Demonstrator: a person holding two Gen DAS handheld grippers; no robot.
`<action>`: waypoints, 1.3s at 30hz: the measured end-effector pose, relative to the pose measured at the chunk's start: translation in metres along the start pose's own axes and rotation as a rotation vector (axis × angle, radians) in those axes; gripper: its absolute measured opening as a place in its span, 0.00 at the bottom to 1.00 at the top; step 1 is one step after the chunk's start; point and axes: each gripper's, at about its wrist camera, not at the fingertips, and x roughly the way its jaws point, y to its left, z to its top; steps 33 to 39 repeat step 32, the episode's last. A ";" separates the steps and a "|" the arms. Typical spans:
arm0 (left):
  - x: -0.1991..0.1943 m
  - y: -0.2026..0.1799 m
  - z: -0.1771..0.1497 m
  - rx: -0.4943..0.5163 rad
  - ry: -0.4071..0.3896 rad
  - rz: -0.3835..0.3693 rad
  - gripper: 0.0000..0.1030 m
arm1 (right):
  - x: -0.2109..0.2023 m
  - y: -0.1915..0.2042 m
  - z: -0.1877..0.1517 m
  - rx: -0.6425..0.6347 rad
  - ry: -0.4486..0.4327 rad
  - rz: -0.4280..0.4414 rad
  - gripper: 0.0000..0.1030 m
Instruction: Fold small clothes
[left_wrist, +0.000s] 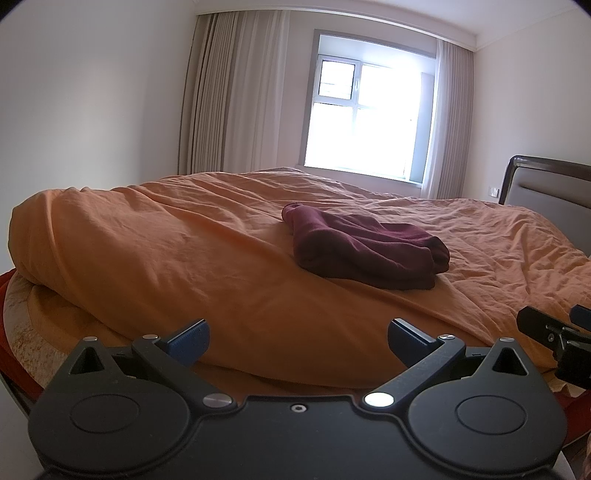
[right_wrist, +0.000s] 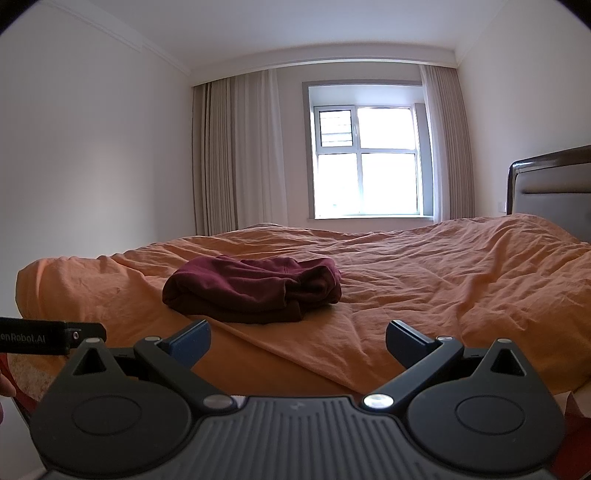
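Both jaws gape wide, left gripper (left_wrist: 297, 336) and right gripper (right_wrist: 297, 338) empty, short of the maroon garment (left_wrist: 364, 249) bundled on the orange bedspread (left_wrist: 184, 258). Looks nearly folded; next, reach in and tidy.

A folded maroon knit garment (left_wrist: 364, 248) lies in a compact, layered bundle on the rumpled orange duvet (left_wrist: 184, 258).
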 end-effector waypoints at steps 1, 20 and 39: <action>0.000 0.000 0.000 0.000 -0.001 0.000 0.99 | 0.000 0.000 0.000 0.000 0.000 0.000 1.00; -0.004 -0.003 -0.002 -0.015 0.017 0.025 0.99 | 0.000 0.000 0.000 0.000 0.000 0.000 1.00; -0.003 -0.003 -0.002 -0.011 0.028 0.016 0.99 | 0.000 0.000 0.000 0.000 0.001 0.000 1.00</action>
